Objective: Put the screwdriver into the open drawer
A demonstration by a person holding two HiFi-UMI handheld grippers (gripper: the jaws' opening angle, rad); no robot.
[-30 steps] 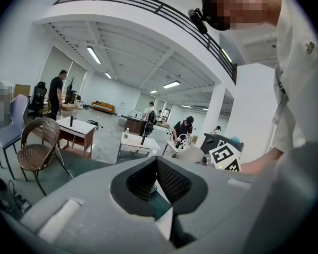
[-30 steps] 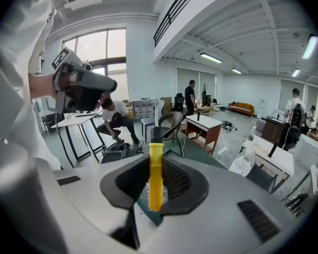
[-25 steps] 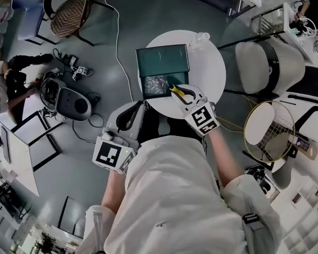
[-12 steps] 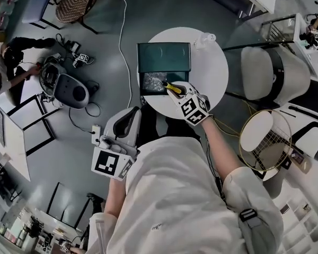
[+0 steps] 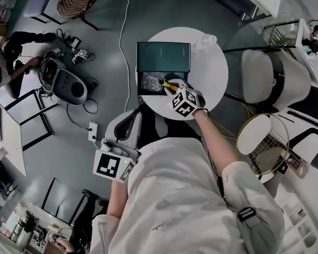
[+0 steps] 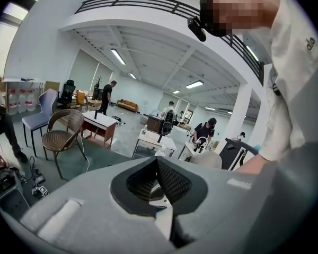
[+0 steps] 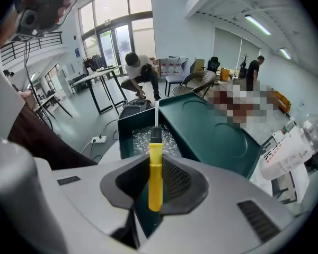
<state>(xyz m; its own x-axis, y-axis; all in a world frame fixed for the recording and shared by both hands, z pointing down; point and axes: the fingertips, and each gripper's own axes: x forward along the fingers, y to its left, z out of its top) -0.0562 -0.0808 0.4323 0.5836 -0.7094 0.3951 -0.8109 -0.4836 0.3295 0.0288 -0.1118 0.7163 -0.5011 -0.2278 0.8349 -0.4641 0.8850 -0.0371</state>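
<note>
On the left, the left gripper (image 5: 128,121) hung off the bench beside the person's body. Its jaws were pressed together with nothing between them.

At the centre stood a round white bench (image 5: 214,75) carrying a dark green box (image 5: 163,57). The box's drawer (image 5: 151,83) was pulled out toward the person and lined with crinkled clear material. Just right of the drawer's middle, the right gripper (image 5: 175,89) had its jaws clamped on the yellow handle of the screwdriver (image 5: 166,84). Further right, a clear bottle (image 5: 204,40) stood near the bench's far edge, well apart from the work.

The step in hand appeared to be lowering the tool into the drawer. Doing it well probably meant carrying the tip further over the lining and tilting the tool nearly flat. The front wall had to be cleared, and the jaws should part only once the tool was low, so it would not bounce out.

The handle ran lengthwise between the jaws. The black collar and metal shaft stuck out past their tips, pointing at the drawer, with the tip over the drawer's near right part.
</note>
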